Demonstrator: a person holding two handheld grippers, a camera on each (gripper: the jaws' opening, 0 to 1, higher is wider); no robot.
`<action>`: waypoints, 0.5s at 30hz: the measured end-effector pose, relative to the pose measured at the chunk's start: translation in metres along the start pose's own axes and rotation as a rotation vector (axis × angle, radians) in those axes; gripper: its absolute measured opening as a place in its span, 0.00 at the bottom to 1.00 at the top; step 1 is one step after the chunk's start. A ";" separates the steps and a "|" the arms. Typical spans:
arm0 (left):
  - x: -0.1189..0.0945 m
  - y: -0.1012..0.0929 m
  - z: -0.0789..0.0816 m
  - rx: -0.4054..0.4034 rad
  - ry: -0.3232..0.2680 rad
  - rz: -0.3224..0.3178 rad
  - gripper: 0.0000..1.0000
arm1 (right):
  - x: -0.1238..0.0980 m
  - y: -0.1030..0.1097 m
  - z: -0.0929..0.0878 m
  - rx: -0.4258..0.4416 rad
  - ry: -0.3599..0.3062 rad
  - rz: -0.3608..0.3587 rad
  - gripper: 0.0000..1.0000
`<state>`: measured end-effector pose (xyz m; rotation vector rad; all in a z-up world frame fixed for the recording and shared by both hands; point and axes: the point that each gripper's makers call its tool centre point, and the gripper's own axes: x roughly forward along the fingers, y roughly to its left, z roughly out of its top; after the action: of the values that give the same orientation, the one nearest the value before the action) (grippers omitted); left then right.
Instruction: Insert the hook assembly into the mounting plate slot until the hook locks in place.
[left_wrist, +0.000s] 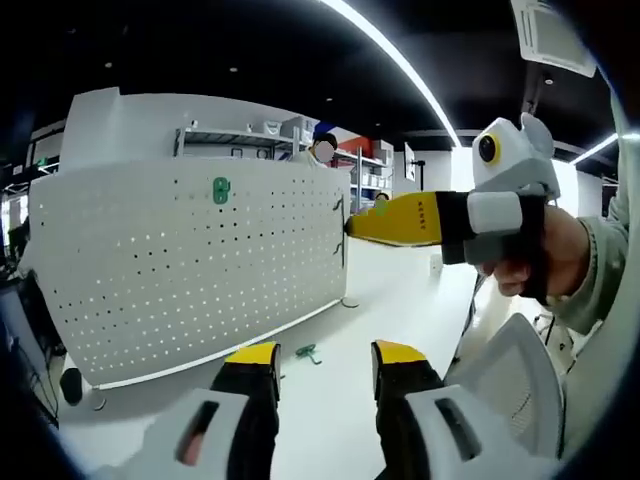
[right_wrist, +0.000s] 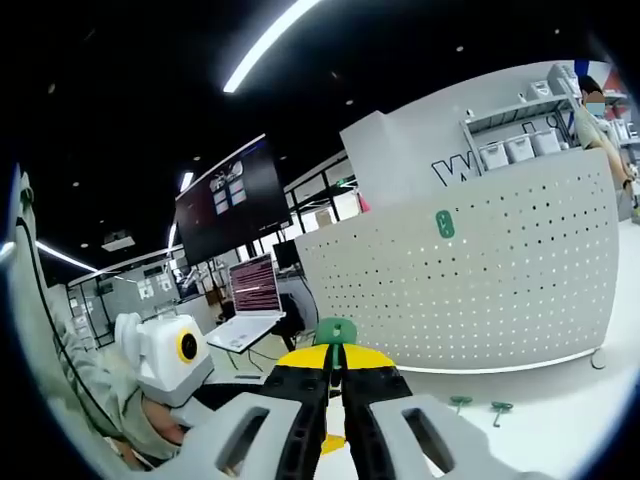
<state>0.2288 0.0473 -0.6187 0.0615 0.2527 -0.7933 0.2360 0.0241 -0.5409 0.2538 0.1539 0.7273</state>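
In the left gripper view the white pegboard (left_wrist: 190, 265) stands upright across the left half, its right edge at mid-frame, with open white table (left_wrist: 400, 290) beyond. A green plate (left_wrist: 221, 190) sits near its top. The left gripper (left_wrist: 325, 362) is wide open and empty; a green hook (left_wrist: 308, 353) lies between its tips, on the table.

The right gripper (right_wrist: 336, 372) is pressed together on a green hook assembly (right_wrist: 335, 331), seemingly by its base. Two more hooks (right_wrist: 480, 405) lie lower right.

A laptop (right_wrist: 247, 318) sits below a dark wall screen (right_wrist: 236, 208).
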 end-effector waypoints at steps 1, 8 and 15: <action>-0.001 0.000 -0.003 -0.002 0.007 0.001 0.39 | 0.000 -0.001 0.001 0.001 -0.001 -0.001 0.02; -0.009 0.003 -0.020 -0.016 0.049 0.013 0.39 | 0.003 -0.012 0.012 -0.013 -0.021 -0.024 0.02; -0.014 0.006 -0.031 -0.025 0.079 0.019 0.39 | 0.007 -0.025 0.026 -0.042 -0.046 -0.053 0.02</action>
<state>0.2172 0.0655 -0.6451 0.0717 0.3359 -0.7693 0.2634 0.0064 -0.5233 0.2255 0.1016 0.6706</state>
